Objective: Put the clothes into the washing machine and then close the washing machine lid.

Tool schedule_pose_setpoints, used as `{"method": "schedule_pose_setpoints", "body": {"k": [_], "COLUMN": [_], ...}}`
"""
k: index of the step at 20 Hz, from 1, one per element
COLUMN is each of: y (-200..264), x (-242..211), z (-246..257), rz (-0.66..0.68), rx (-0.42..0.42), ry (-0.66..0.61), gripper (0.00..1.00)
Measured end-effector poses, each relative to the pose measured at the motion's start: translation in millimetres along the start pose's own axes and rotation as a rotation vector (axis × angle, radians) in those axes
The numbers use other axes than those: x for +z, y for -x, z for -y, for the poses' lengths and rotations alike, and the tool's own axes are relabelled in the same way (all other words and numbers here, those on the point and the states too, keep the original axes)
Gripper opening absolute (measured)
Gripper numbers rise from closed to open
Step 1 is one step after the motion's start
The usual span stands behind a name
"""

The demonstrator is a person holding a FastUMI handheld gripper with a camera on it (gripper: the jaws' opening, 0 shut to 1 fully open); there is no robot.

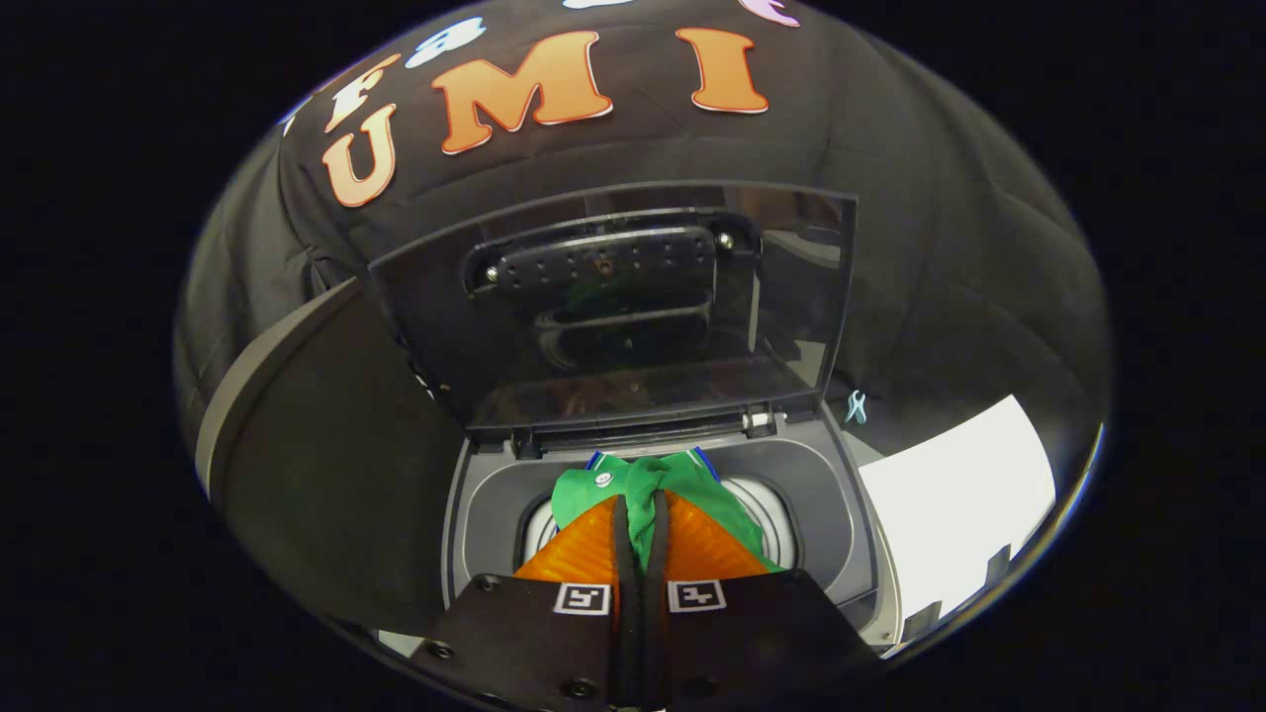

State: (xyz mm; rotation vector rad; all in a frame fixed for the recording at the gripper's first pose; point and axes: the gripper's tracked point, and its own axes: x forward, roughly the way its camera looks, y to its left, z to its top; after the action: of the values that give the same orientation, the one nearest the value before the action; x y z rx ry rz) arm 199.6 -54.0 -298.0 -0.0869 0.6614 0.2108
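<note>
A small grey washing machine (821,494) stands just ahead of me with its dark see-through lid (613,307) raised upright behind the round drum opening (771,514). My gripper (641,514) is shut on a green garment (682,485), pinching a fold of it between both fingers. The garment hangs bunched over the drum opening, spreading out beyond the fingertips. It has blue trim at its far edge and a small white patch on the left side.
A dark curved panel (316,475) rises to the left of the machine. A white surface (959,504) lies to the right of it. The black cloth wall (949,257) stands close behind the raised lid.
</note>
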Motion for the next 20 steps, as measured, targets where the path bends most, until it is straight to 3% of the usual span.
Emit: {"method": "schedule_pose_setpoints", "body": {"k": [16, 20], "y": [-93, -99], "x": [-81, -91], "z": [20, 20], "rz": [-0.257, -0.303], "rx": [-0.074, -0.077], "ry": [0.028, 0.037], "gripper": [0.08, 0.14]}}
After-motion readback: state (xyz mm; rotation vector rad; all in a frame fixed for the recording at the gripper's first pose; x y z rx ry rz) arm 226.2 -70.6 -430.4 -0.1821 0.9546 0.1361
